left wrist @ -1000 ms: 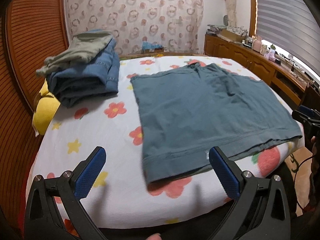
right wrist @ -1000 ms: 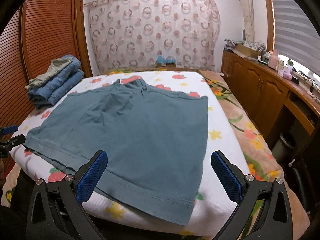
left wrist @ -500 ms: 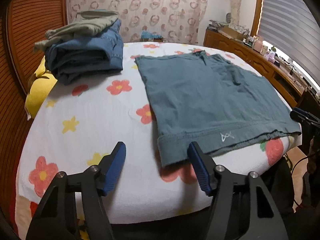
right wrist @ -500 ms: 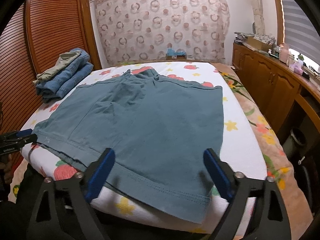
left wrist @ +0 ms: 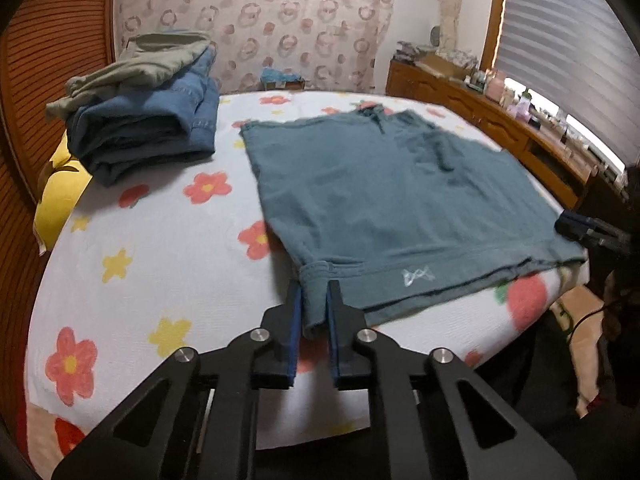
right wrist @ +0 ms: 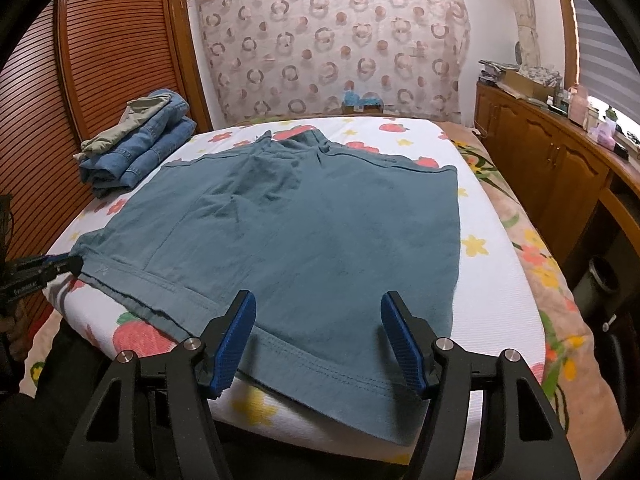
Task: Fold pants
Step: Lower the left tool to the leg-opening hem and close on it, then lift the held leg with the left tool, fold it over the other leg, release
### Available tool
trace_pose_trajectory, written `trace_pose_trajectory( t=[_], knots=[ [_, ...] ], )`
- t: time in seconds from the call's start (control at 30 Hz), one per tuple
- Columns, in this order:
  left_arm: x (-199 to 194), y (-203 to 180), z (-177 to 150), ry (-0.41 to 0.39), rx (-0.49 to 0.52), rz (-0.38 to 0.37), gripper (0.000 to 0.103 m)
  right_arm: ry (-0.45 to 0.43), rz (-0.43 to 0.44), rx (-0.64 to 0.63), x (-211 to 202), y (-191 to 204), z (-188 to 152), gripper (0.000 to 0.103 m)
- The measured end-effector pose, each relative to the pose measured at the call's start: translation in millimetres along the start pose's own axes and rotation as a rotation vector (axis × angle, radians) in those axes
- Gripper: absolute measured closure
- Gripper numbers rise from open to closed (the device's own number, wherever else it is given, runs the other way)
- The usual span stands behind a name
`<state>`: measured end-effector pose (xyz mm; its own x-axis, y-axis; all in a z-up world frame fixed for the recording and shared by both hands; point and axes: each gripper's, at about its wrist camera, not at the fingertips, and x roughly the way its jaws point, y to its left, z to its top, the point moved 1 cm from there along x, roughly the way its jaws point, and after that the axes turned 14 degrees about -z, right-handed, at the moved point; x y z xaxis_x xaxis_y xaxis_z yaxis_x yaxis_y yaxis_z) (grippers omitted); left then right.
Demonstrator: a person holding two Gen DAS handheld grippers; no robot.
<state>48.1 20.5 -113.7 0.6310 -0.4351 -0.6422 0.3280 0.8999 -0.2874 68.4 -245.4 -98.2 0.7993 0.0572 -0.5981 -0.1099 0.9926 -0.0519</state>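
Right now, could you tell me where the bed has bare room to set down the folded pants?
The widest bare patch of the bed lies between the teal pants and the jeans pile, toward the near edge. A narrower strip runs along the pants' other side. The far-left corner is crowded by the pile.

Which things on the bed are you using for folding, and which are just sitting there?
For folding:
teal shorts
left hand-held gripper, pinching their hem corner
right hand-held gripper, closing over the hem

Just sitting there:
folded jeans pile
yellow pillow
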Motion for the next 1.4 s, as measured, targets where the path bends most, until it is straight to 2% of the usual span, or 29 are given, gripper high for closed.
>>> trace_pose_trajectory(
  t=[0.17, 0.37, 0.67, 0.83, 1.07, 1.2, 1.27, 1.4],
  knots=[
    [-4.0, -11.9, 13.8, -0.029, 0.006, -0.062, 0.094, -0.009, -0.003, -0.002, -1.7, 2.6, 1.9, 0.037],
    [1.7, -38.5, 33.0, -0.031, 0.055, -0.126, 0.094, -0.006, -0.004, -0.015, -2.0, 4.8, -0.4, 0.051],
    [17.7, -91.1, 73.3, -0.036, 0.172, -0.212, 0.094, -0.007, -0.008, -0.001, -5.0, -1.0, -0.3, 0.052],
    [24.3, -117.3, 88.3, -0.023, 0.208, -0.283, 0.094, -0.017, -0.007, 0.005, -9.1, -2.8, 1.3, 0.052],
    [26.8, -135.4, 87.6, -0.014, 0.231, -0.267, 0.093, -0.022, -0.002, 0.01, -9.8, -2.2, -0.6, 0.052],
    [29.3, -132.3, 88.7, -0.007, 0.199, -0.254, 0.079, -0.017, 0.004, 0.014, -8.5, -1.6, -0.7, 0.052],
    [27.3, -128.7, 89.4, -0.017, 0.189, -0.244, 0.066, -0.014, 0.007, 0.016, -7.6, -2.0, 1.1, 0.052],
    [21.4, -118.8, 87.0, -0.035, 0.188, -0.22, 0.046, -0.013, 0.016, 0.01, -6.5, 3.7, 3.6, 0.052]
  ],
)
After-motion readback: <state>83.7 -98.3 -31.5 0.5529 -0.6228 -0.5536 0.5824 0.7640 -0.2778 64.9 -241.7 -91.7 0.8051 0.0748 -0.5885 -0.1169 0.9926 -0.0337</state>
